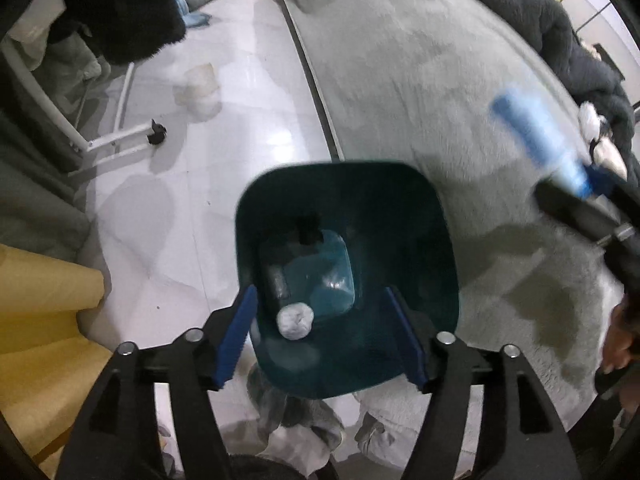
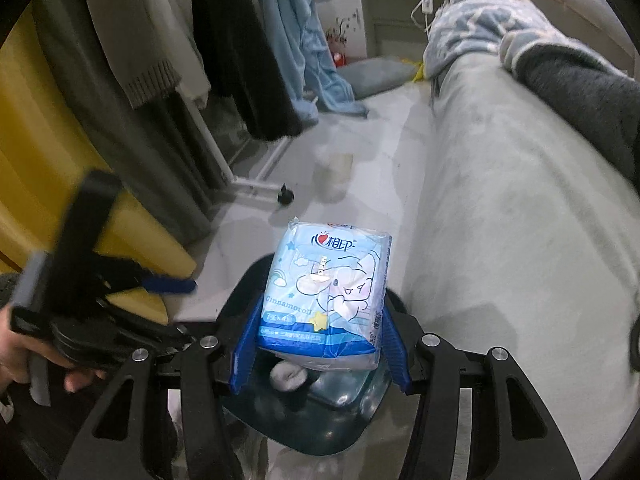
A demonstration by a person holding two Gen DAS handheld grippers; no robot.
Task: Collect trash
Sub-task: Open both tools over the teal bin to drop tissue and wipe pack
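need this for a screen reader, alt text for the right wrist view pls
The right gripper grips a blue tissue pack over a dark bin that already holds a crumpled white wad. At left, a hand holds the left gripper; a grey bed runs along the right.

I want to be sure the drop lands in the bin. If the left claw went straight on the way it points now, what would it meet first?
Most likely the inside of the dark teal plastic bin, whose open mouth lies straight ahead between the open left claw fingers. The crumpled white tissue ball there would probably come first, though depth is unclear.
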